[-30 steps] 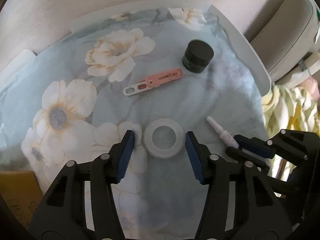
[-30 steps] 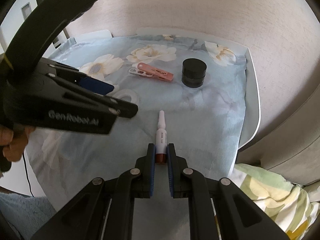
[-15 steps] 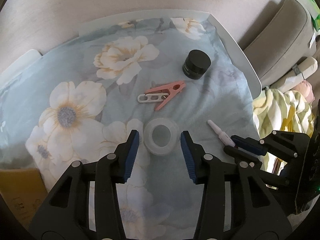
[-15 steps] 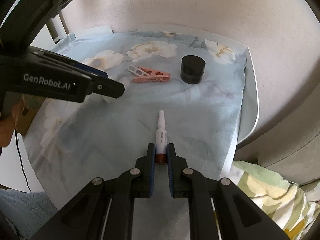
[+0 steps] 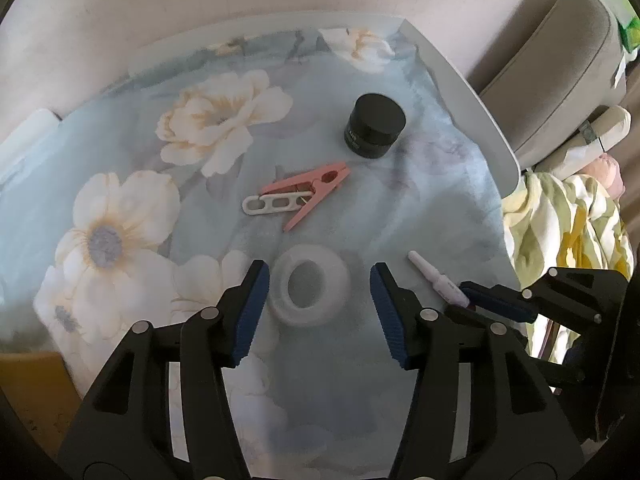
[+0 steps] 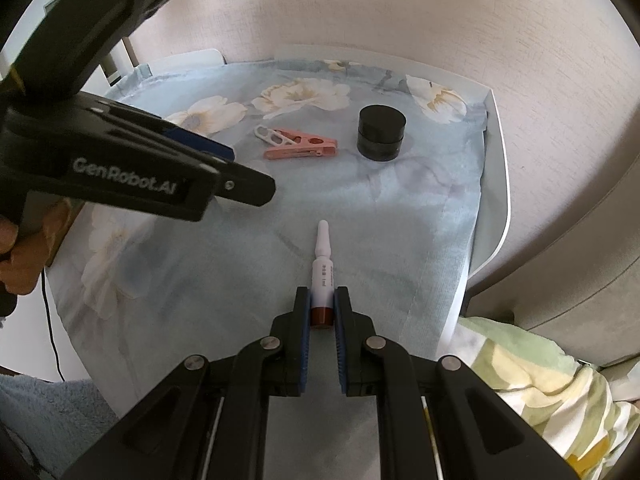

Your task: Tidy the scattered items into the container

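A white tape roll (image 5: 338, 284) sits tilted on the floral cloth between the pads of my left gripper (image 5: 318, 280). Its jaws are opening; the left pad is close to the roll and the right pad stands clear of it. My right gripper (image 6: 322, 300) is shut on the red end of a small white vial (image 6: 323, 268) whose tip rests on the cloth. In the left wrist view the vial (image 5: 430, 276) and right gripper (image 5: 468, 294) show at the right. Farther back lie a pink clothespin (image 5: 316, 190) and a black jar (image 5: 374, 126).
The cloth covers a white table with a raised rim (image 5: 480, 120) against a wall. A tan cardboard box (image 5: 28, 392) shows at the lower left. A beige chair (image 5: 560, 60) and yellow-green bedding (image 5: 568, 216) lie past the right edge.
The left jaws narrowed around the tape roll, then spread again. The roll went from lying flat to tilted. The right gripper and vial kept still.
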Demonstrator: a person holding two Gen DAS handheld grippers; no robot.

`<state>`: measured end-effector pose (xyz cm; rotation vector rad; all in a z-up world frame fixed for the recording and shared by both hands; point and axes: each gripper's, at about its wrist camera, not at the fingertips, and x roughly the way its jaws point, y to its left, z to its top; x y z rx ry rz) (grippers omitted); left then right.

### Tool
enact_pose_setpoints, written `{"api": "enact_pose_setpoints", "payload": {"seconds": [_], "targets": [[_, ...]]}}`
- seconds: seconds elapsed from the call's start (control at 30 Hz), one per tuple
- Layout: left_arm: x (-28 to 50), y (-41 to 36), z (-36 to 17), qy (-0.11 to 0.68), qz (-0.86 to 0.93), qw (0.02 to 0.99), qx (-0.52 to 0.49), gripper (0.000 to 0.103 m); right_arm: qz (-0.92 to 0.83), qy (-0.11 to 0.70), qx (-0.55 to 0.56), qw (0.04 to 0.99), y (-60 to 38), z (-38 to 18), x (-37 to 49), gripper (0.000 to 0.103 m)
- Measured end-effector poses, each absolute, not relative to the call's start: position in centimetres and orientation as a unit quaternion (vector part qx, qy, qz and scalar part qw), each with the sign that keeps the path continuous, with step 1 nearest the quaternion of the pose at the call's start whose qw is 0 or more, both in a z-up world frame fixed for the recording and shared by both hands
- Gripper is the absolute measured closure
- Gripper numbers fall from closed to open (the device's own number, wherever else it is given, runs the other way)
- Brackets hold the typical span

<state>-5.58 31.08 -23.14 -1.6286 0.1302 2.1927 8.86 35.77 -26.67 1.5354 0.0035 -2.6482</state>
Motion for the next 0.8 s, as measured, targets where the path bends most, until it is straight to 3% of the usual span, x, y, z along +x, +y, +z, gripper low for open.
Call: {"api": "enact_pose_setpoints", "payload": {"seconds": [0.23,0.3,0.4,0.77,0.8], "targets": [[-5.1,31.4,-23.6,0.061,0.793,0.199,-0.572,0.056,-0.865,0.000,0.501,0.040,35.7,-26.7,8.9,0.092],[-5.1,31.1,-23.5,0.056,0.795,0.194,-0.572,0.070,-0.865,0.000,0.501,0.040,35.7,-26.7,8.9,0.092],[-5.5,30.0,-23.4,0.027,0.792,0.193,-0.579,0.079,-0.865,0.001,0.501,0.041,35.7,-26.7,8.9,0.092],[-5.9,28.3,-23.2,-0.021,0.788,0.185,-0.587,0.079,-0.865,0.003,0.500,0.039,35.6,-26.7,8.9,0.092],[-5.9,28.3,-23.1,-0.023,0.788,0.185,-0.587,0.083,-0.865,0.004,0.500,0.039,35.6,-26.8,8.9,0.092]]}}
